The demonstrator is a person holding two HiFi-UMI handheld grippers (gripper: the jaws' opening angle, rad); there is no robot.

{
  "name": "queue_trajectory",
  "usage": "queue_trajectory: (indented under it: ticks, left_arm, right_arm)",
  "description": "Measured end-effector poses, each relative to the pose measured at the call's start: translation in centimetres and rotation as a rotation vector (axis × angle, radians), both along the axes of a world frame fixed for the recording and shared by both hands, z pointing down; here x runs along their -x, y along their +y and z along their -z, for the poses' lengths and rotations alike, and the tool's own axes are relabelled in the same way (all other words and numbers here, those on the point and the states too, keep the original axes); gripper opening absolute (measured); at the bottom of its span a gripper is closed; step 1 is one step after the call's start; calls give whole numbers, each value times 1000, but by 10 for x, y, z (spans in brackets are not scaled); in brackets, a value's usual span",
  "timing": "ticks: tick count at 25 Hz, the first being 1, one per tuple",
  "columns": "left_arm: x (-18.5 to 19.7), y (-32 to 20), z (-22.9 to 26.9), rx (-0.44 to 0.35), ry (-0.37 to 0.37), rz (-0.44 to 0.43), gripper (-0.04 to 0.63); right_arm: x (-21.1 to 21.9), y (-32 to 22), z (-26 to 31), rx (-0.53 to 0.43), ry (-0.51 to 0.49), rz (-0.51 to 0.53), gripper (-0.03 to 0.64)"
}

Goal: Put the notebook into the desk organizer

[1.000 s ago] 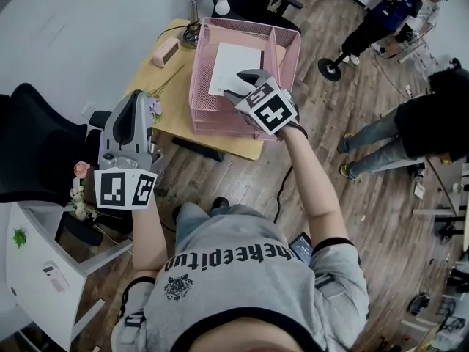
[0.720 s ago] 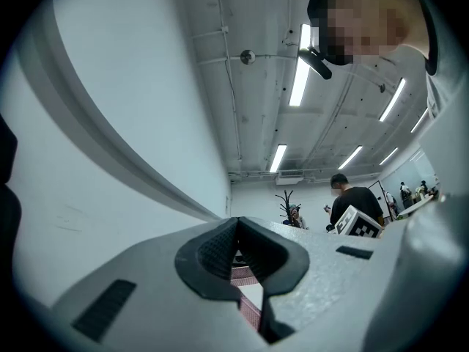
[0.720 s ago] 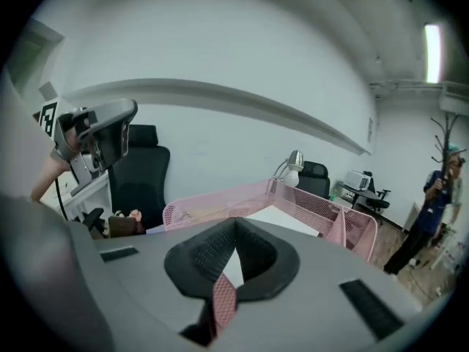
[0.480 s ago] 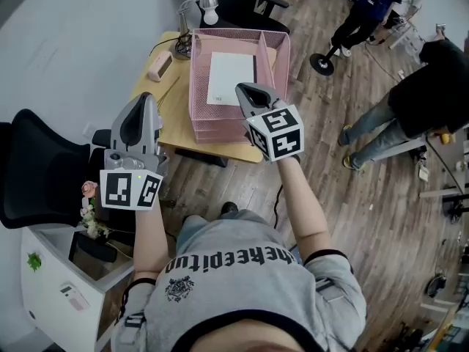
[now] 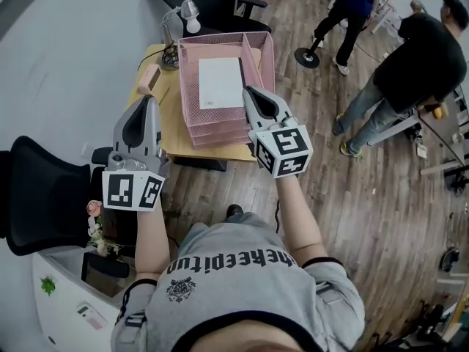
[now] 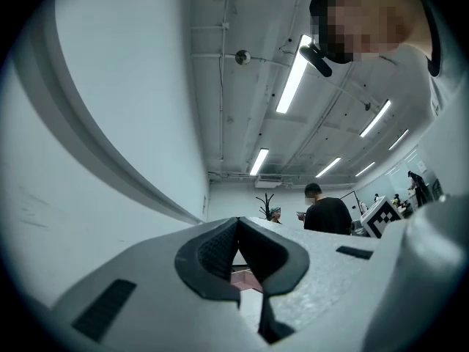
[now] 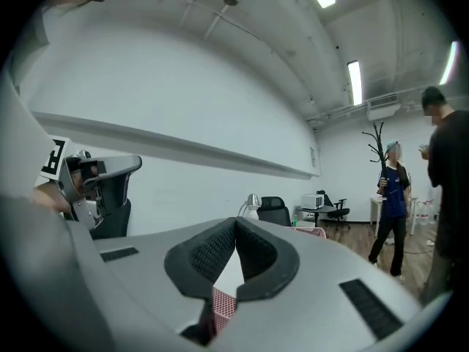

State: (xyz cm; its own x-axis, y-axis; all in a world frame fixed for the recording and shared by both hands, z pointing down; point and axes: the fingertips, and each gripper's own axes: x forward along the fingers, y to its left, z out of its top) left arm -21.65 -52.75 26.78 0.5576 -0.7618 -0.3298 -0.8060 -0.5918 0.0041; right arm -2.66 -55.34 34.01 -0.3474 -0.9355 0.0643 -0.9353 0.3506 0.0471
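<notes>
The white notebook (image 5: 221,83) lies flat in the top tray of the pink mesh desk organizer (image 5: 192,108), which stands on a small wooden desk (image 5: 163,127). My right gripper (image 5: 248,91) hangs shut and empty in the air just right of the organizer's near corner, pointing level. The left gripper (image 5: 150,100) is held up over the desk's left edge, shut, with nothing in it. Along the right gripper view the jaws (image 7: 236,221) meet at the tip, and pink mesh (image 7: 223,304) shows below them. In the left gripper view the closed tips (image 6: 237,220) point at wall and ceiling.
A desk lamp (image 5: 188,10) and a small pink object (image 5: 149,79) sit on the desk behind and left of the organizer. A black office chair (image 5: 40,196) and a white cabinet (image 5: 62,299) stand at the left. Two people (image 5: 410,57) stand on the wood floor at the right.
The right gripper stood open over the notebook in the tray; it has since shut, risen and drawn back toward me. The left gripper rose slightly.
</notes>
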Motion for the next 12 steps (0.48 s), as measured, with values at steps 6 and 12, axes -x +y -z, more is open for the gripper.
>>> queue_trajectory:
  ticks: [6,12]
  left_arm:
    - [-12,1,4,-4,1,-58,3]
    - [-22,7,9,-8,0,-104,3]
  right_arm:
    - [-15,24,21,-69,-14,-80,3]
    - [-27,49,39,-133,-14,-155,3]
